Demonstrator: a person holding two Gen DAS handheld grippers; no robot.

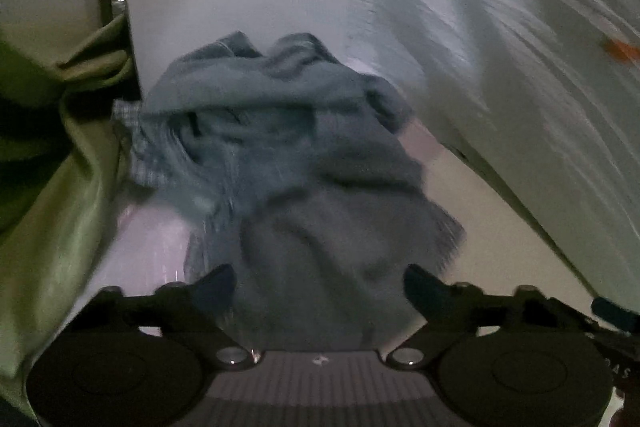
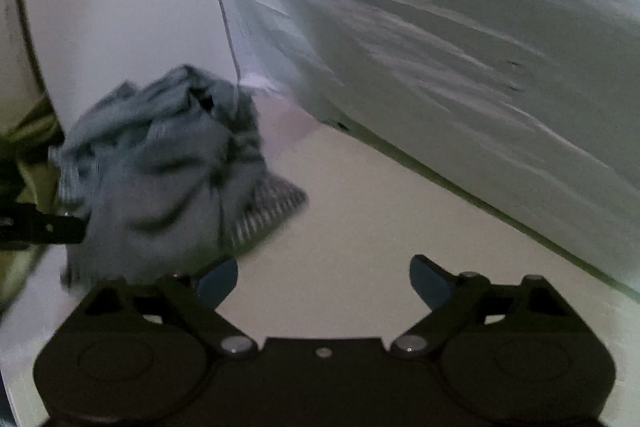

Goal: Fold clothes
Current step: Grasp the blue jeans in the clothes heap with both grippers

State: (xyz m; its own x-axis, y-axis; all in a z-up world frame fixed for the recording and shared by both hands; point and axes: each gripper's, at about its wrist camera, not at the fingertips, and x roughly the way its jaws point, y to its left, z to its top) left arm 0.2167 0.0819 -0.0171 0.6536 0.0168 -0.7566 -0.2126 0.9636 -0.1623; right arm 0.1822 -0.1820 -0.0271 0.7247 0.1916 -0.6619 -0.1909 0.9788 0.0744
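Left wrist view first: left gripper (image 1: 320, 285) stood with jaws wide apart, nothing pinched between them. Crumpled blue-grey garment (image 1: 276, 147) lay heaped on the pale surface (image 1: 152, 247) directly ahead, its near edge reaching down between the fingertips; frame was too blurred to tell whether the pads touched it. Olive-green cloth (image 1: 60, 167) hung at left. White sheet (image 1: 500, 47) with an orange mark (image 1: 618, 51) rose at right.

Right wrist view: right gripper (image 2: 324, 283) likewise had jaws spread wide, only bare surface between them, holding nothing. Garment (image 2: 160, 167) sat ahead and to the left, a striped corner (image 2: 272, 207) pointing toward the right; its lower edge was just beside the left fingertip (image 2: 218, 283). One dark finger of the left gripper (image 2: 44, 227) showed at the left edge, against the garment. White sheet (image 2: 460, 47) filled the upper right.
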